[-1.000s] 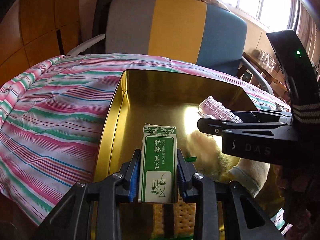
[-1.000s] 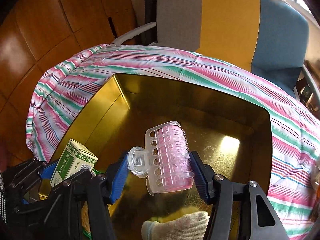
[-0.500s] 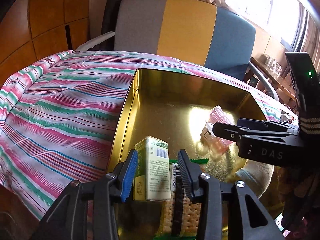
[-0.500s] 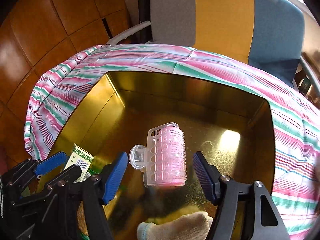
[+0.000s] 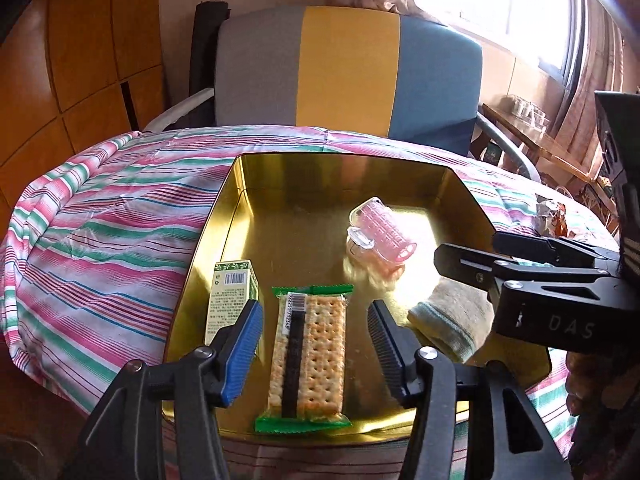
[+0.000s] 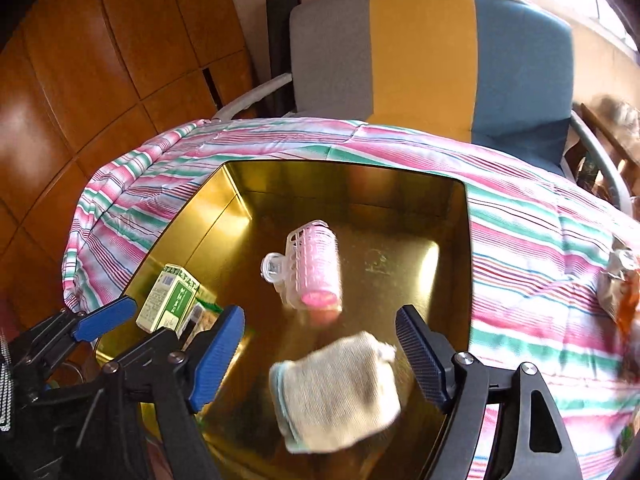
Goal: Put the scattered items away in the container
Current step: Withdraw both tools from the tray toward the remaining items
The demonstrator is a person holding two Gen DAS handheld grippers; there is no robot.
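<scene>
Partly hidden behind left tongs [image 5: 314, 344]: green box [image 5: 228, 304] in tin [image 5: 224, 216].

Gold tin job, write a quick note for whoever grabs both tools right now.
Left tool: open, nothing held, above the cracker pack.
Right tool: open, nothing held, above the sock.
In the gold tin: green box by the left wall, cracker pack, pink hair roller, sock.
Left: a crinkly wrapper lies on the striped cloth right of the tin.
</scene>
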